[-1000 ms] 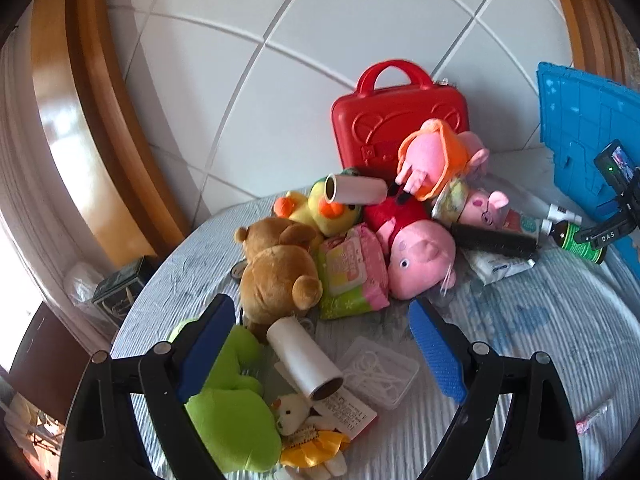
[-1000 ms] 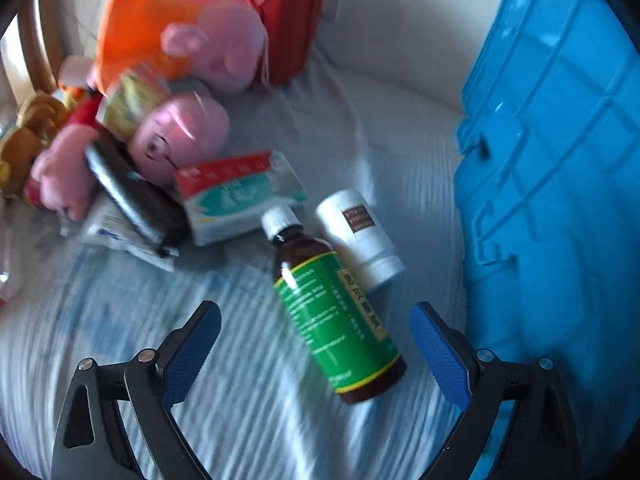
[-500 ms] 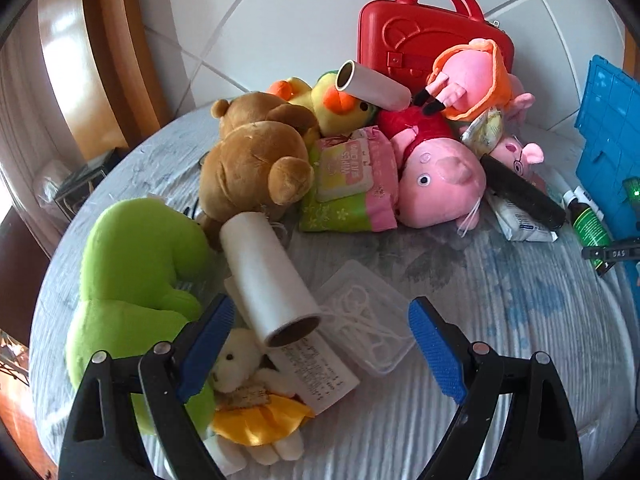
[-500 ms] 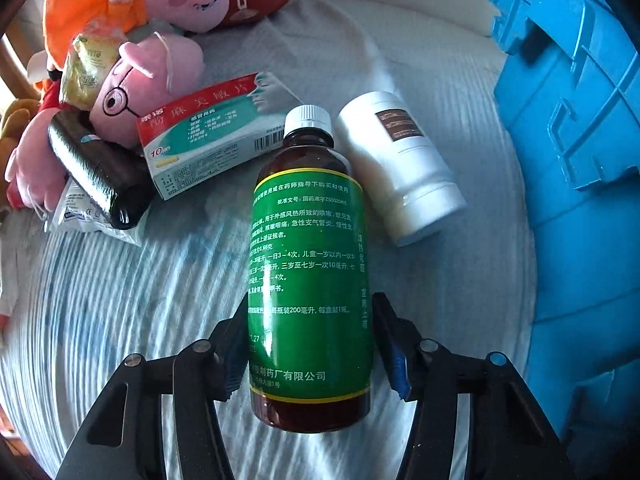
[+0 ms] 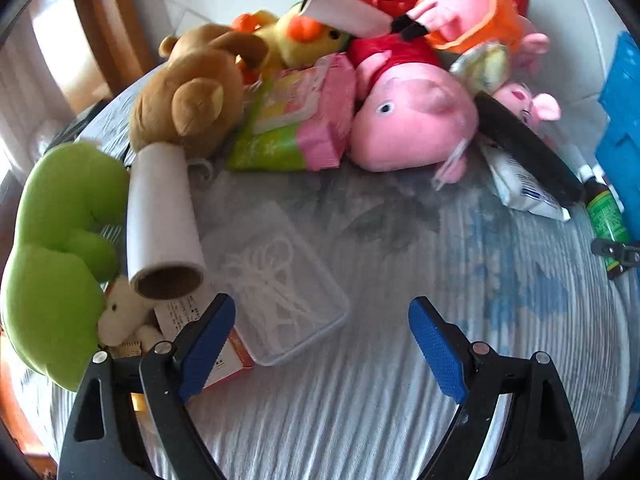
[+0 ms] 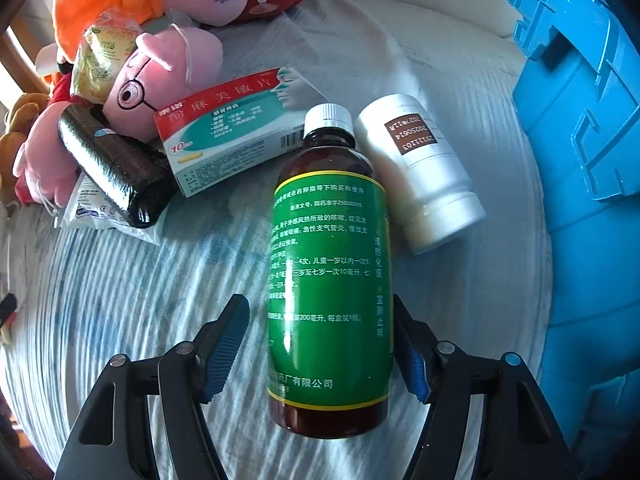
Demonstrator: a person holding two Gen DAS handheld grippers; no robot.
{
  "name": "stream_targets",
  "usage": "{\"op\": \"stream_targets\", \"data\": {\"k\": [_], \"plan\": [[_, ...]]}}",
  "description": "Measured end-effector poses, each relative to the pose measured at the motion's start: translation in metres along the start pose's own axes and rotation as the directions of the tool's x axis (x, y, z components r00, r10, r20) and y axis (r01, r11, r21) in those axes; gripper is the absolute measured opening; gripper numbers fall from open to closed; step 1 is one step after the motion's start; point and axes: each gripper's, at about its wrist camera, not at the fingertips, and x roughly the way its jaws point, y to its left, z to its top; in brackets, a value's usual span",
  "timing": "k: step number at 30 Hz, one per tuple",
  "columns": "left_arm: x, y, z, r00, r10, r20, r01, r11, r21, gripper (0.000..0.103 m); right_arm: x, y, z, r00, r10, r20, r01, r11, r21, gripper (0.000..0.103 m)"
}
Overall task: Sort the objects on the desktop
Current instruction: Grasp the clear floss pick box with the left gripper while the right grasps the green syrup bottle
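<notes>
The brown syrup bottle [image 6: 328,272] with the green label lies on the cloth-covered counter [image 6: 120,288], in the lower centre of the right wrist view. Its long axis runs nearly straight up the frame, white cap toward the top, base toward the bottom edge. It sits between the fingers of the right gripper [image 6: 320,348]. The right-hand pad is against the label; the left-hand pad stands off with a visible gap. The jaws have just been opening a little, with the bottle between them, and they are not clamped.

Just right of the bottle neck, a white pill bottle [image 6: 420,176] lies tilted, its wider end toward the lower right. At upper left of the neck lies a medicine box [image 6: 232,128], with a black roll [image 6: 112,168] further left. Pink plush pigs [image 6: 168,76] fill the upper left. A blue crate [image 6: 592,160] occupies the right edge.

In the left wrist view, the left gripper [image 5: 320,344] stands wide apart above the counter, holding nothing. A clear plastic box [image 5: 280,280] lies just above its left finger, beside a white paper roll [image 5: 160,216] and a green plush [image 5: 60,248].
</notes>
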Motion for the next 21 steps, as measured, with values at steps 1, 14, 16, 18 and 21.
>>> {"op": "stream_targets", "data": {"k": [1,14,16,18,21], "plan": [[0.002,0.0,0.003,1.0,0.003,0.007,-0.003,1.0,0.006,0.09,0.0,0.0,-0.002,1.0,-0.001,-0.001,0.001,1.0,-0.003,0.069],[0.012,-0.013,0.027,0.998,-0.024,0.052,0.023,1.0,0.014,0.09,-0.007,-0.001,-0.016,1.0,-0.011,-0.027,0.011,1.0,-0.013,0.069],[0.013,0.001,0.025,0.999,0.005,0.054,-0.003,1.0,-0.023,0.09,-0.008,-0.002,-0.018,1.0,-0.012,-0.029,0.011,1.0,-0.015,0.07],[0.014,0.01,0.026,0.999,0.008,0.048,-0.005,0.998,-0.058,0.091,-0.009,-0.003,-0.021,0.999,-0.012,-0.032,0.012,1.0,-0.016,0.07],[0.017,0.007,0.03,0.999,-0.02,0.044,0.023,0.997,-0.078,0.102,-0.012,-0.005,-0.024,0.999,-0.009,-0.033,0.009,1.0,-0.01,0.07]]}}
